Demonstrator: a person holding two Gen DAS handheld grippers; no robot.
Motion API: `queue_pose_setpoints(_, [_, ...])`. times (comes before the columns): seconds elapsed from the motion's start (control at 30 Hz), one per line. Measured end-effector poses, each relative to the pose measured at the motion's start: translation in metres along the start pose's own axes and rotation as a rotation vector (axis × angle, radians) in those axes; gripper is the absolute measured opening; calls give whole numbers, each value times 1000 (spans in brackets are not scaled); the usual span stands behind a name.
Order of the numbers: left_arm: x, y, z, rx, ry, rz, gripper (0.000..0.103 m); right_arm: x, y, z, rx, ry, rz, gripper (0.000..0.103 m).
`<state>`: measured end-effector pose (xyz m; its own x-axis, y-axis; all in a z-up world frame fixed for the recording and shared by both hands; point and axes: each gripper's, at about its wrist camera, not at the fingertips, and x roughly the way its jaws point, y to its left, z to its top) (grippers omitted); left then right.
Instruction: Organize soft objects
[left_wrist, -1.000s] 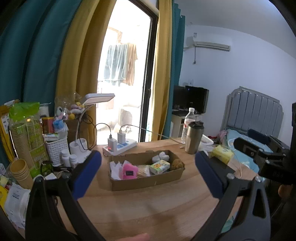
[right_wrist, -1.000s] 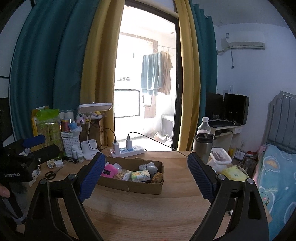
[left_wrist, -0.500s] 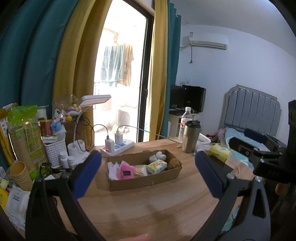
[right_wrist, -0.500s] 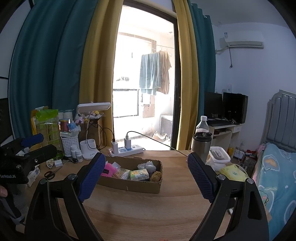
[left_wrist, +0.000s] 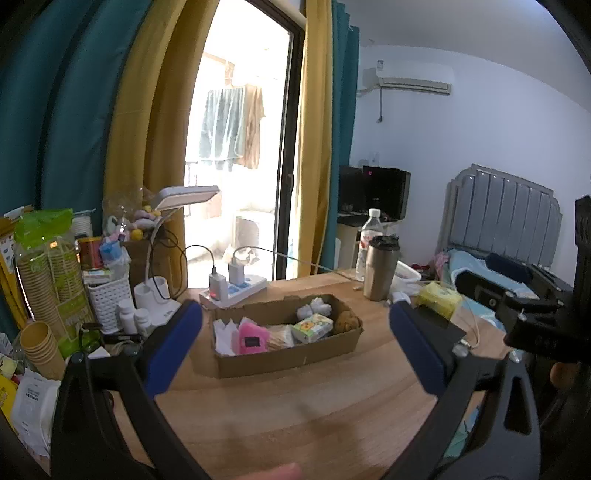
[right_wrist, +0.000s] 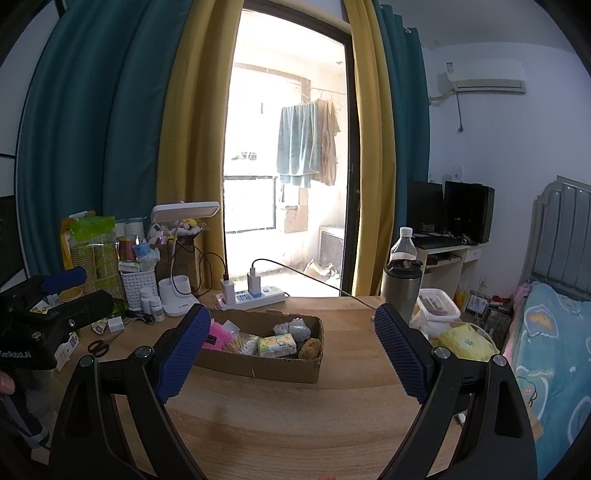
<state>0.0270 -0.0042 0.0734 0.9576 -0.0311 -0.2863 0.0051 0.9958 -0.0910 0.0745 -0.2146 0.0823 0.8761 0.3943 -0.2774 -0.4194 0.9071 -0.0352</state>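
A shallow cardboard box (left_wrist: 295, 363) (right_wrist: 266, 365) sits mid-table. Inside it lie a pink pouch (left_wrist: 252, 339) (right_wrist: 216, 338), white tissue (left_wrist: 224, 334), a small green-and-yellow tissue pack (left_wrist: 312, 329) (right_wrist: 277, 345), white cotton bundles (left_wrist: 314, 307) (right_wrist: 291, 328) and a brown sponge-like ball (left_wrist: 347, 320) (right_wrist: 311, 348). A yellow tissue pack (left_wrist: 439, 298) (right_wrist: 466, 343) rests at the table's right edge. My left gripper (left_wrist: 295, 345) is open and empty, well short of the box. My right gripper (right_wrist: 288, 352) is open and empty too, also back from the box.
A steel tumbler (left_wrist: 379, 272) (right_wrist: 400, 290), water bottle (left_wrist: 368, 240) and clear lidded tub (right_wrist: 437, 306) stand right of the box. A power strip (left_wrist: 232, 291) with chargers lies behind it. The left side holds paper cups (left_wrist: 38, 349), a white basket (left_wrist: 109, 301), small bottles, a lamp (right_wrist: 186, 212) and scissors (right_wrist: 99, 345).
The scene slides slightly in both views; the box and its contents lie as before. Both grippers stay open and empty.
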Motion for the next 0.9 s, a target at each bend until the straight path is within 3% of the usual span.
queue_pose_setpoints(0.9, [3, -5, -3, 5, 11, -6, 102, 3, 0, -3, 3, 6, 0, 92])
